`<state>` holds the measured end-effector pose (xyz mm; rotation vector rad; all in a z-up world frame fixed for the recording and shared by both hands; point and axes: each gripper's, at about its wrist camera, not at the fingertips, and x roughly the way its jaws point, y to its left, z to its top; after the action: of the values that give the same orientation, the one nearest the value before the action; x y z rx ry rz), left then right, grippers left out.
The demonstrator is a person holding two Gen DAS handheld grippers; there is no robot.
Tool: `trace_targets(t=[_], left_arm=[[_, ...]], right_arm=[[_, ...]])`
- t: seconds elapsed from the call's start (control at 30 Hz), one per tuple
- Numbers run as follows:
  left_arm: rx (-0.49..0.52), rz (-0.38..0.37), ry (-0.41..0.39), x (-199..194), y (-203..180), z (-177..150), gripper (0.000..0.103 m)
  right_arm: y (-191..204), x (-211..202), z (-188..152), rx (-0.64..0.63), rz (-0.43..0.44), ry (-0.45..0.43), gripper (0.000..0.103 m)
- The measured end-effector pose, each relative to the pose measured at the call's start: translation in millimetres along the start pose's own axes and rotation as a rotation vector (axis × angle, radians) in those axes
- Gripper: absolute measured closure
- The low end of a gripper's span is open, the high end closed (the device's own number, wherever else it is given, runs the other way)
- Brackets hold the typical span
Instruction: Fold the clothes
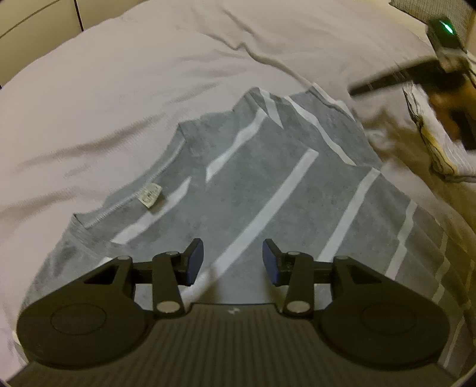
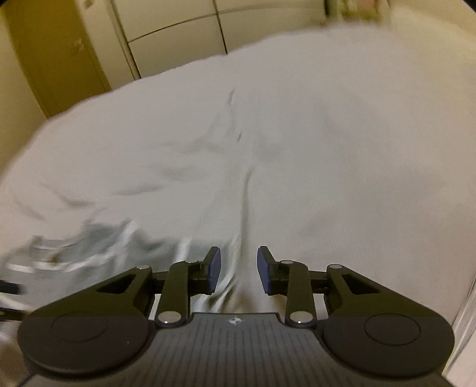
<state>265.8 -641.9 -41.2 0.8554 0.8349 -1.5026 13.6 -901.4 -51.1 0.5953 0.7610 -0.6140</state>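
Observation:
A grey T-shirt with white stripes (image 1: 267, 184) lies partly folded on a white bedsheet (image 1: 119, 89), its neck label (image 1: 151, 195) facing up at the left. My left gripper (image 1: 233, 262) is open and empty, hovering just above the shirt's near part. My right gripper (image 2: 239, 268) is open and empty above the sheet; the shirt (image 2: 89, 241) shows blurred at its lower left. The right gripper also shows blurred in the left wrist view (image 1: 416, 77) at the upper right, beyond the shirt.
A folded pile of patterned clothes (image 1: 446, 148) lies at the right edge of the bed. Cream cabinet doors (image 2: 178, 23) stand beyond the bed's far edge. The sheet (image 2: 327, 148) is wrinkled in places.

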Motion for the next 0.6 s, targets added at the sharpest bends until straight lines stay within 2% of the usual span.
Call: trace_targets(t=[0.13, 0.3, 0.37, 0.4, 0.43, 0.5, 0.6], left_arm=[[0.003, -0.008, 0.03, 4.0, -7.6, -4.0, 0.065], [0.023, -0.008, 0.056, 4.9, -17.4, -8.6, 0.065], [0.024, -0.01, 0.064, 3.8, -20.4, -9.0, 0.064], [0.025, -0.009, 0.066, 3.0, -21.7, -8.6, 0.064], [0.026, -0.009, 0.068, 2.2, -23.1, -8.1, 0.064], [0.026, -0.009, 0.064, -0.6, -25.0, -7.3, 0.064], [0.025, -0.006, 0.054, -3.8, -24.8, -6.1, 0.063]], right_arm=[[6.2, 5.3, -49.0, 0.024, 0.067, 0.119, 0.066], [-4.4, 23.3, -59.6, 0.069, 0.174, 0.079, 0.065], [-6.1, 32.1, -54.3, 0.037, 0.239, 0.104, 0.065], [-6.9, 36.4, -51.6, 0.021, 0.272, 0.119, 0.076], [-7.3, 38.6, -48.7, 0.005, 0.302, 0.152, 0.1], [-5.0, 32.3, -42.3, -0.045, 0.294, 0.2, 0.1], [8.2, 7.1, -25.9, -0.163, 0.176, 0.196, 0.103]])
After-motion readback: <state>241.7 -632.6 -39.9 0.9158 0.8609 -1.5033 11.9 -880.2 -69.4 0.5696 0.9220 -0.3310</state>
